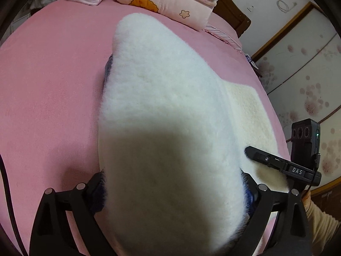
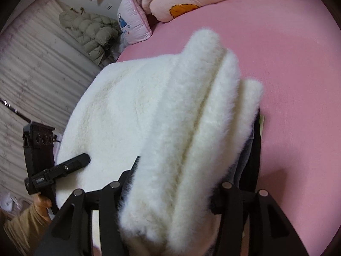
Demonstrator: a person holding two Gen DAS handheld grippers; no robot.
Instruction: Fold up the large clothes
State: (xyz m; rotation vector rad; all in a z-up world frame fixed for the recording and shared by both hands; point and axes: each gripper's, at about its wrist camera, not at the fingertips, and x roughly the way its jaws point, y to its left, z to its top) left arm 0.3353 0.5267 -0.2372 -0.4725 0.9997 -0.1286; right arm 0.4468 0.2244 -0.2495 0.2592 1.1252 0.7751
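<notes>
A white fleece (image 1: pixel 162 111) is lying across a pink bed (image 1: pixel 49 98), part of it lifted in thick folds and part lying flat on the sheet.

The left tongs (image 1: pixel 172 183) are standing wide, with a broad fold of the fleece filling the gap between the fingers (image 1: pixel 97 189); whether the pads are pressing on it cannot be told, since the pile is hiding them. In the right wrist view these tongs (image 2: pixel 70 166) are resting a fingertip on the flat part of the fleece (image 2: pixel 132 115), with a hand (image 2: pixel 42 204) in a tan sleeve gripping the handle.

The right tongs (image 2: pixel 189 170) are standing at a middling gap, closed on a bundle of three fleece ridges that is bulging between the fingers (image 2: pixel 255 149). In the left wrist view one finger of them (image 1: pixel 268 160) is lying on the flat fleece.

At the head of the bed, pillows (image 1: pixel 170 2) and folded quilts are piled. A puffer coat (image 2: pixel 91 29) is hanging by the curtain. No containers are showing.
</notes>
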